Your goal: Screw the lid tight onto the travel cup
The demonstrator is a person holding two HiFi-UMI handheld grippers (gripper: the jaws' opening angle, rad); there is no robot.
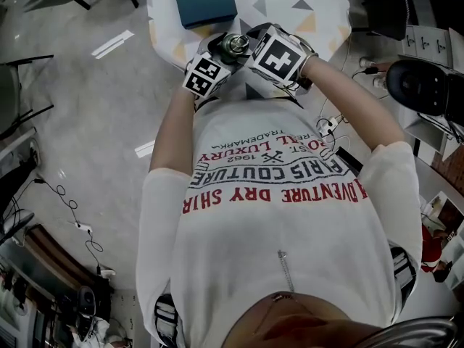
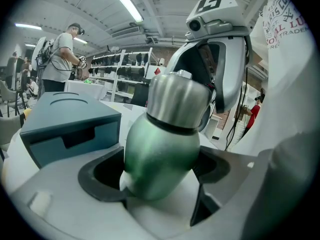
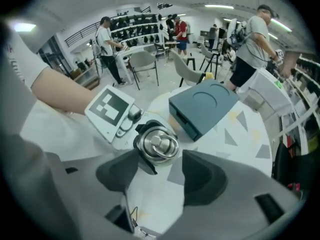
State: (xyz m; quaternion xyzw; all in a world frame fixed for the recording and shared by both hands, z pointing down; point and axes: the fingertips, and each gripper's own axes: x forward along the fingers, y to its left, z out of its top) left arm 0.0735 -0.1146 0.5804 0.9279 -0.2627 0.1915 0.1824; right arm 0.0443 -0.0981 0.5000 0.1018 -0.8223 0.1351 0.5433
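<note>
Two grippers are up close in front of the person's white printed shirt, at the near edge of the table. The left gripper is clamped on the travel cup — its dark pads press on either side of the green body, low down. In the left gripper view the cup leans off toward the upper right.

Up top is the steel lid, sitting on the cup's neck with a dark band just beneath it. The right gripper hangs over it from above, looking almost straight down on the lid's ringed top. Its jaws are spread wide. In the right gripper view the lid lies out at the tips, nearer the left-hand pad, and patterned tabletop shows between the lid and the other pad, so nothing is pinched. Whether the nearer pad touches the lid, I cannot tell. The left gripper's marker cube sits just beside the lid.

Below and beyond is the table, white with grey and yellow triangles. On it is a teal box with a round recess in its top and a slot in its side — well apart from the cup. Farther out is a grey floor, with chairs, racks along the back, and several people standing about the room.
</note>
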